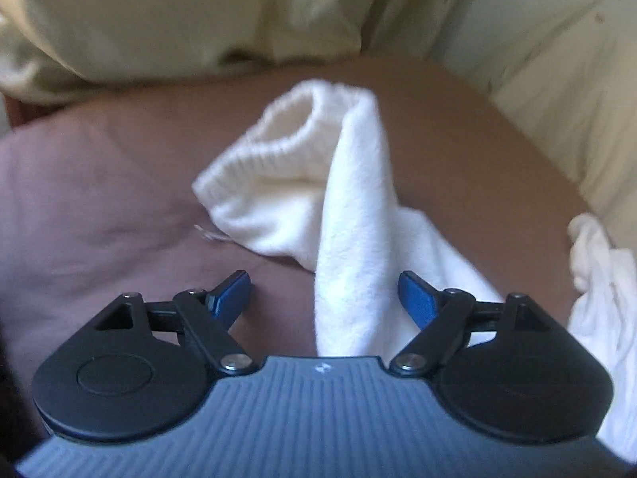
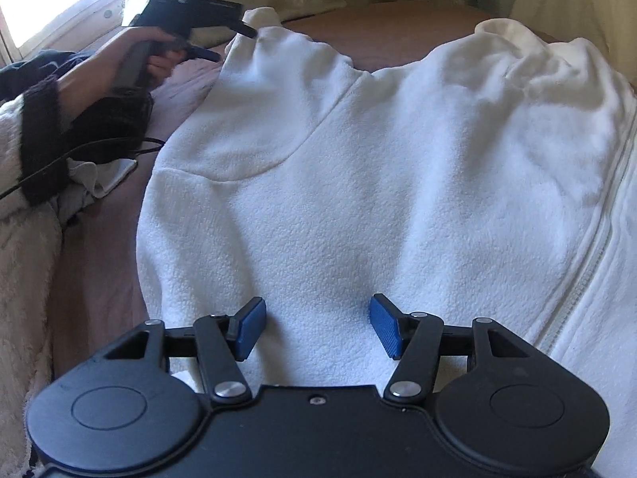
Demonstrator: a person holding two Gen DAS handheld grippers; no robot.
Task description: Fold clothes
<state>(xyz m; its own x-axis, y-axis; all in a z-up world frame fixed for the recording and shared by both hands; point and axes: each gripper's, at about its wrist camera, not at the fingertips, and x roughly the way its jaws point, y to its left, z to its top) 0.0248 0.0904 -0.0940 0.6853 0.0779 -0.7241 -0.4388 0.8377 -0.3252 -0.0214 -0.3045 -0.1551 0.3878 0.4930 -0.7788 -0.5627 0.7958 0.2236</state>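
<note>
A white fleece zip jacket lies spread on the brown bed sheet. My right gripper is open, its blue pads just above the jacket's body near its lower part. The zip runs down the right side. In the left wrist view the jacket's sleeve with its ribbed cuff runs up between the open fingers of my left gripper. The left gripper also shows in the right wrist view, open at the sleeve's end at the far left.
Cream pillows lie at the head of the bed. More white cloth lies at the right edge. The person's arm in a fuzzy cream sleeve and a black cable are at the left.
</note>
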